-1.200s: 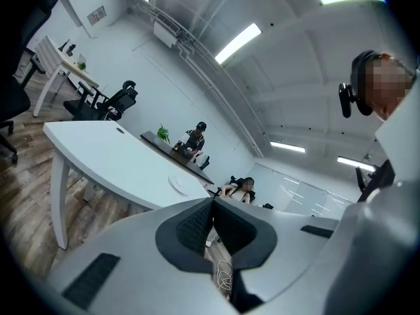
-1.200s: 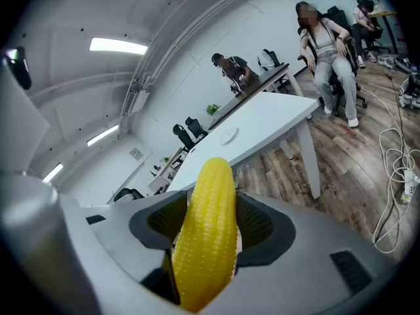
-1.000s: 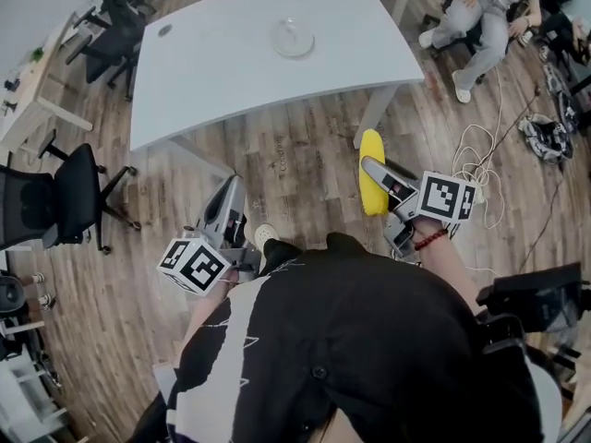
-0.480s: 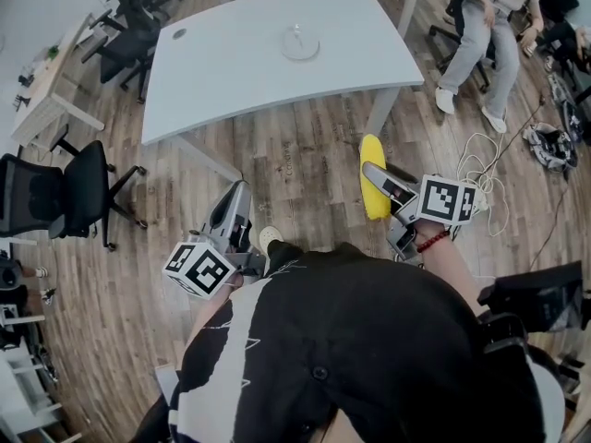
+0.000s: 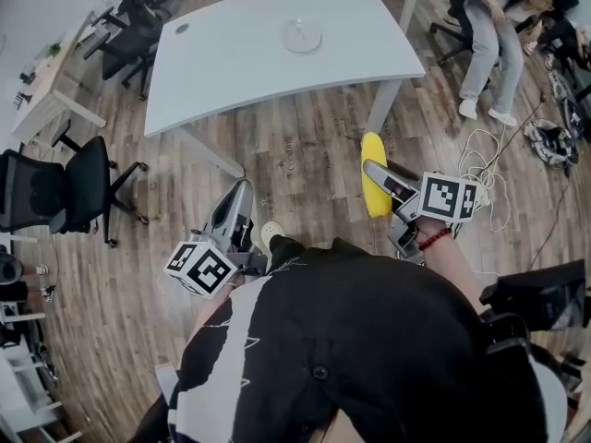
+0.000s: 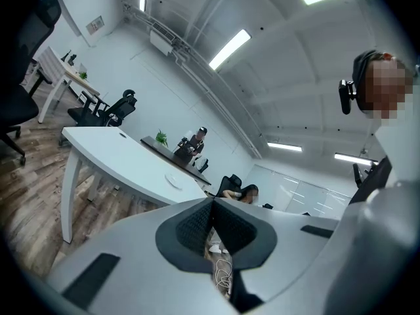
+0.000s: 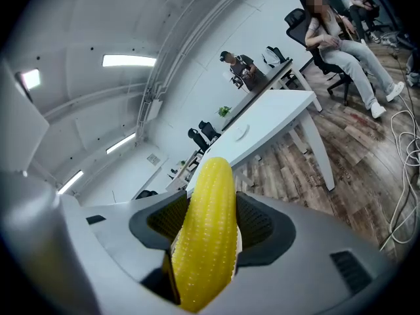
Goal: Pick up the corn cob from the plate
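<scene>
One corn cob (image 7: 207, 235) sits pinched lengthwise in the right gripper (image 7: 209, 223) for firm grip; the unneeded left gripper (image 6: 211, 225) hangs pressed together

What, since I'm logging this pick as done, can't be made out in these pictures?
Plate, head view: too small to tell what lies on it.
Corn cob, right gripper view: rear end hidden between the right gripper's jaws.
Seated person, head view: cut off by the top edge.

Wood-plank floor (image 5: 305, 164) — white table (image 5: 259, 44), black office chairs (image 5: 51, 192), ceiling strip lights (image 6: 230, 48)
</scene>
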The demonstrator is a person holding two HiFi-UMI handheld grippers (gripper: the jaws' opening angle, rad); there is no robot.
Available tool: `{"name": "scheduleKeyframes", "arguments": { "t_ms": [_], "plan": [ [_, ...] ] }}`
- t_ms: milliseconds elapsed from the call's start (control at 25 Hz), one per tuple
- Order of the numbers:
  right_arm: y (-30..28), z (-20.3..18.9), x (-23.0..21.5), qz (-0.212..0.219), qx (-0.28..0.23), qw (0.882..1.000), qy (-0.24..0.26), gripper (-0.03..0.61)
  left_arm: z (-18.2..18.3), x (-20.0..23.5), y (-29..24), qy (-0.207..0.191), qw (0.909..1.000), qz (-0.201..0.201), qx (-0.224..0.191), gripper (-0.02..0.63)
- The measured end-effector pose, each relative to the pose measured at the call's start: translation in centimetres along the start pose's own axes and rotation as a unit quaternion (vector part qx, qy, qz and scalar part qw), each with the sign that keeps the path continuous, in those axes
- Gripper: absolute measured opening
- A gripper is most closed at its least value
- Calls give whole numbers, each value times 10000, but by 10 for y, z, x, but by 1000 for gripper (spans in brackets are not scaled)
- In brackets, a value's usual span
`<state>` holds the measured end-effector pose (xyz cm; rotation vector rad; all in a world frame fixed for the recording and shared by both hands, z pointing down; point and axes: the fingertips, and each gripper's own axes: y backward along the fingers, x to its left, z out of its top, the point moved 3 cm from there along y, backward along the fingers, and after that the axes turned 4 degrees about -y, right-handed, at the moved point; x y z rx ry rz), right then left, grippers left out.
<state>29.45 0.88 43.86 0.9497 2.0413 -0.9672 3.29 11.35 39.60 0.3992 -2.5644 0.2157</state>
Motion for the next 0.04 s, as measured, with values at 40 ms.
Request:
{"name": "scheduleKeyframes", "arguments": {
  "t_ms": [40],
  "plan": [
    [1,-1,-1,-12,1,10000,-6,244,-2,-1,1,4,10000,-11,13,13]
  ]
}}
